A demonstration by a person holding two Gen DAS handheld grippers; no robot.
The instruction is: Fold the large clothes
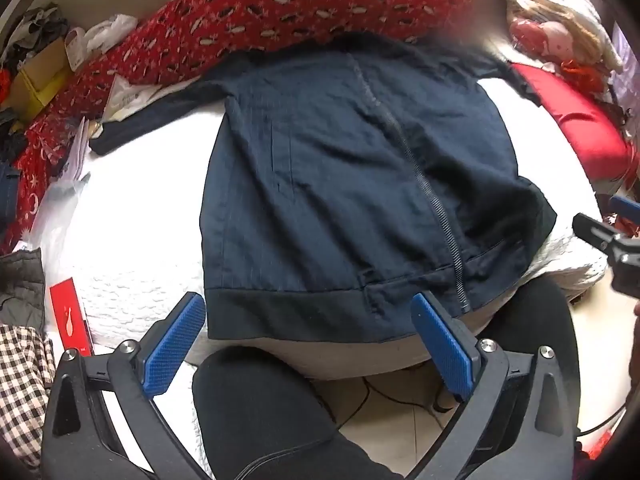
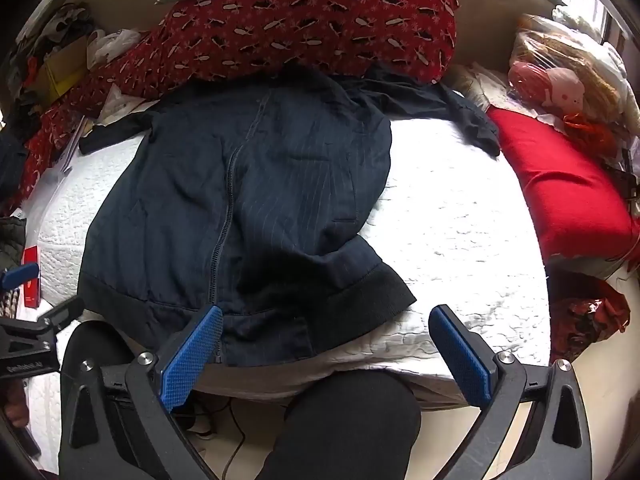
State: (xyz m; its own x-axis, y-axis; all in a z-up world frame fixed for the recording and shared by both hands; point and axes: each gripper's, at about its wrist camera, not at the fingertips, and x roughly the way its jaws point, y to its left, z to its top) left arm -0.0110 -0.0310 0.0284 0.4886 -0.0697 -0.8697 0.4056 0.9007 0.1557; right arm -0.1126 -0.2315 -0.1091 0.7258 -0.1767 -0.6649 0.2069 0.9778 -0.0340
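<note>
A dark navy zip jacket [image 1: 344,184] [image 2: 240,208] lies spread front-up on a white quilted bed [image 1: 136,288] [image 2: 460,232], hem toward me and hanging slightly over the near edge. One sleeve stretches out to the left [image 1: 160,120], the other lies toward the red cushion [image 2: 472,124]. My left gripper [image 1: 306,310] hovers open above the hem's left half, blue pads wide apart and nothing between them. My right gripper [image 2: 328,322] hovers open over the hem's right corner, also holding nothing.
A red patterned blanket roll [image 1: 304,4] [image 2: 312,20] lies behind the jacket. A red cushion [image 2: 560,188] and a bagged doll [image 2: 560,88] sit at right. Boxes, papers and a checked cloth [image 1: 24,380] crowd the left. A person's dark-clad legs [image 1: 256,412] [image 2: 344,424] stand at the bed's near edge.
</note>
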